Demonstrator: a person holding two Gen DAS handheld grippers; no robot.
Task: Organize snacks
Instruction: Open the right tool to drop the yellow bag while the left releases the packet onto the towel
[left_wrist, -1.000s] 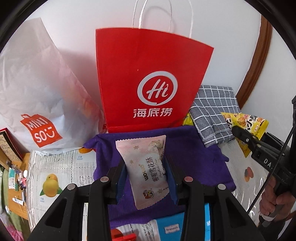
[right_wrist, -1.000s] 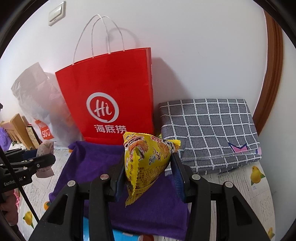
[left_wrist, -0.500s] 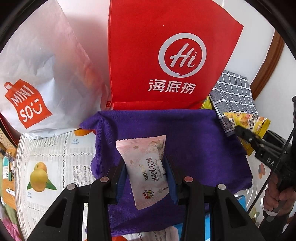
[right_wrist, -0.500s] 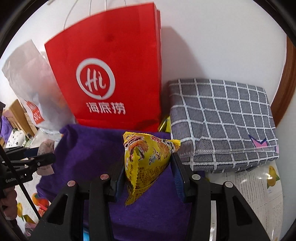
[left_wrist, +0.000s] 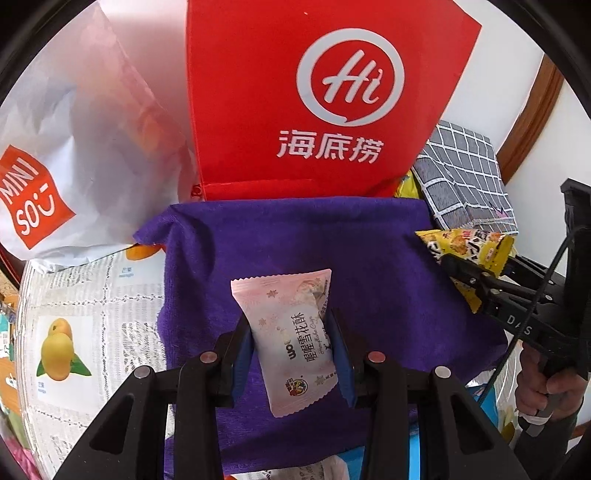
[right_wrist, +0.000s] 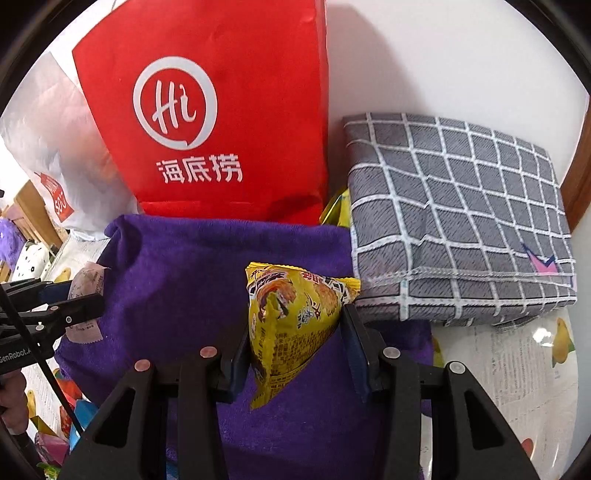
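Both claws have dropped closer to the one purple cloth (left_wrist: 288, 236) since a second ago. The left claw (left_wrist: 291, 343) grips one pink snack packet (left_wrist: 291, 336) over the cloth; the right claw (right_wrist: 295, 343), at 3 o'clock, clamps one yellow snack packet (right_wrist: 291, 317). At 12 o'clock stands one red paper bag (left_wrist: 325, 92); one white bag (left_wrist: 74, 147) sits at 10, one folded checked cloth (right_wrist: 458, 229) at 2.
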